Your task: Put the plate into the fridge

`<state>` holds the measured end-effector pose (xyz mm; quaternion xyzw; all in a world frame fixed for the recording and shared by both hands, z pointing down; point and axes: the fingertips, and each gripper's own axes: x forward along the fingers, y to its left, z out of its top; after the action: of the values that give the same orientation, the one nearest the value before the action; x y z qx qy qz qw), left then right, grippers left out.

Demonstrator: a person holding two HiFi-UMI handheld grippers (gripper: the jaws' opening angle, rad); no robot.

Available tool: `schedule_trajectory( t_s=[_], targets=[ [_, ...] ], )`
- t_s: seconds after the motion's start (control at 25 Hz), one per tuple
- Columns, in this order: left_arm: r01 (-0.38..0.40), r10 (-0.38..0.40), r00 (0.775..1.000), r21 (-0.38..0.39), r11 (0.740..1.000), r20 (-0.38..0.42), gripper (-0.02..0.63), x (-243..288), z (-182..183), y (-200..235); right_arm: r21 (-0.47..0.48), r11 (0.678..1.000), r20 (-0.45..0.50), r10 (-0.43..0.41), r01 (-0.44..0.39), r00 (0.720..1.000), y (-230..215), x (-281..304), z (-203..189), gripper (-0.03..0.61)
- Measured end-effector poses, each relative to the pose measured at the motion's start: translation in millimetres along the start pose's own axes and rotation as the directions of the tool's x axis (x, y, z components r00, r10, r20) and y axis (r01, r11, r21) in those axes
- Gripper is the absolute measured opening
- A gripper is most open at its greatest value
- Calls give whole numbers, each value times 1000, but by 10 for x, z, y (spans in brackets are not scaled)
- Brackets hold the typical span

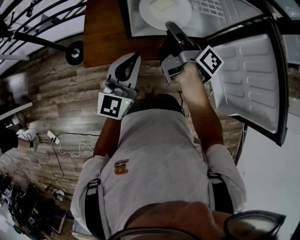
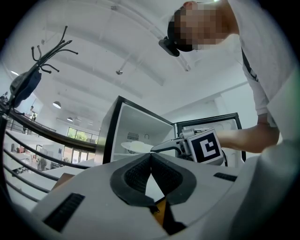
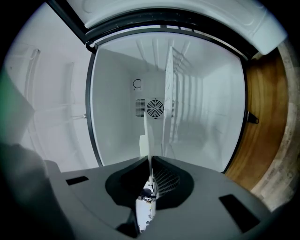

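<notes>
White plate (image 1: 165, 11) is clamped by its near rim in your right gripper (image 1: 169, 26), whose jaws are closed down on that thin edge. The plate lies flat and is already inside the open fridge (image 1: 133, 23), past the front rim of the cabinet. In the right gripper view it shows edge-on as a thin white line running from the jaws toward the back wall, with the round fan (image 3: 154, 108) straight behind it.

Your right arm (image 1: 201, 117) is stretched well forward from the shoulder, nearly straight, with the hand wrapped round the gripper's body just behind its marker cube. The gripper points into the fridge opening, with the open door (image 1: 248, 79) standing off to its right.

Your left gripper (image 1: 137, 55) hangs back, close to your chest and well short of the fridge. Its tips aim forward toward the cabinet. Its jaws are pressed together with nothing between them, as the left gripper view shows plainly. Your left arm (image 1: 105, 136) is bent and tucked in beside your white shirt (image 1: 154, 154), the gripper held over the wooden floor (image 1: 56, 93). From that gripper's camera the plate and the right gripper can be seen ahead, inside the fridge mouth.
</notes>
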<state>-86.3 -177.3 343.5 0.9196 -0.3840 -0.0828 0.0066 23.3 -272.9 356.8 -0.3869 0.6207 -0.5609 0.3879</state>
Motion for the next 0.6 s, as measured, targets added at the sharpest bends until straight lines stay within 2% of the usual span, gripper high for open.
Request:
schedule_trajectory(
  t_s=[0.28, 0.48, 0.6],
  targets=[
    [-48, 48, 999, 11, 999, 6, 18, 53, -12, -82, 18, 999, -9, -34, 34, 999, -123, 6, 133, 41],
    [-81, 81, 997, 6, 997, 0, 18, 269, -8, 158, 16, 998, -38, -60, 61, 997, -182, 407, 238, 43],
    [-97, 97, 995, 3, 995, 0, 18, 287, -12, 148, 16, 998, -53, -68, 69, 996, -204, 458, 262, 43]
  ],
)
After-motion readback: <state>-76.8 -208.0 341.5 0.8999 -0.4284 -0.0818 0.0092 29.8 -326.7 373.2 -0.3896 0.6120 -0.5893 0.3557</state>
